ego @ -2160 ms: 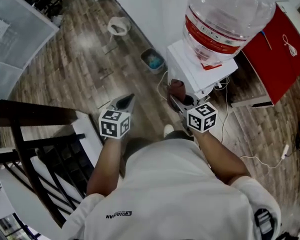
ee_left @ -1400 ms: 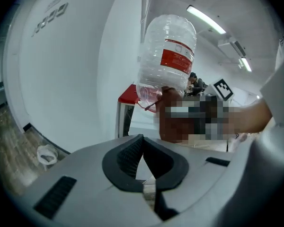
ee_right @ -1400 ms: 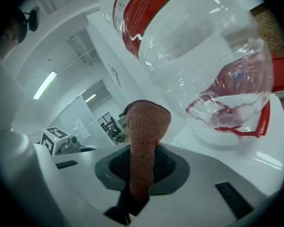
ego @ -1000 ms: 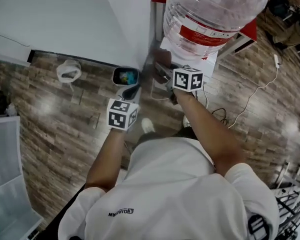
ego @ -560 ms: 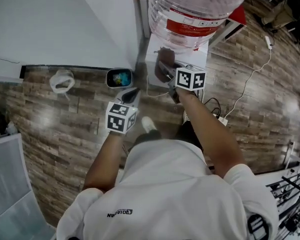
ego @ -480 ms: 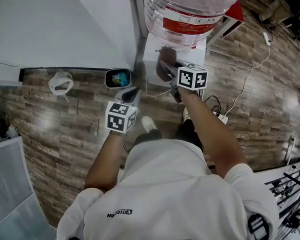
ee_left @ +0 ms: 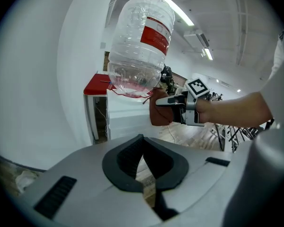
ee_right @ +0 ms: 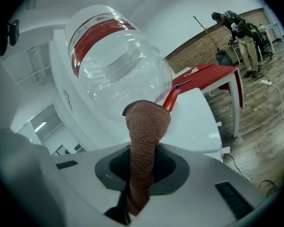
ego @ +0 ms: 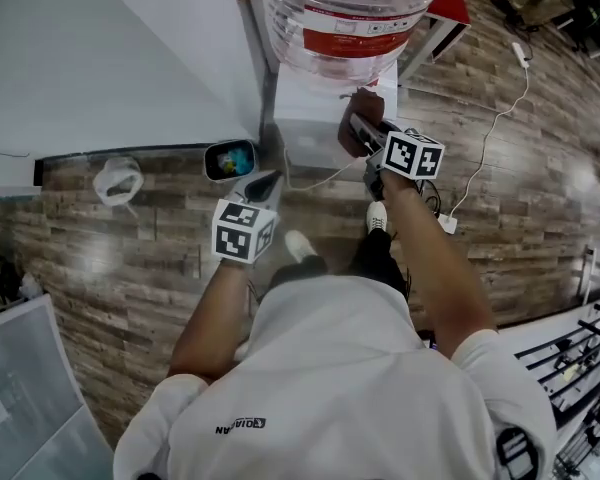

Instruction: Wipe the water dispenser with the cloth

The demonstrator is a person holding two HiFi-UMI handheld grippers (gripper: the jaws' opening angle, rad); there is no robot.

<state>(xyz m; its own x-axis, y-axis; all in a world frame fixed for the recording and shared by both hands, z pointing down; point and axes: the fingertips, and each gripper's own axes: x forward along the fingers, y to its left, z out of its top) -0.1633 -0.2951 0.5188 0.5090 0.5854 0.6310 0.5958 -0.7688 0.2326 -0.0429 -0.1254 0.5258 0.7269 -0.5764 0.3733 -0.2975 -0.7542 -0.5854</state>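
The head view looked steeply down from overhead onto the water dispenser (ego: 315,118). Both gripper views faced upward from lower down, the right one nearest; all three shared the bottle (ego: 345,8).

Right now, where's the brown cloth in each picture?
Head view: cloth upper middle, by the dispenser, below the bottle.
Left gripper view: cloth in the middle, just under the bottle.
Right gripper view: cloth dead centre, pinched between the jaws, in front of the bottle.
Shared landmark: the big bottle with its red label.
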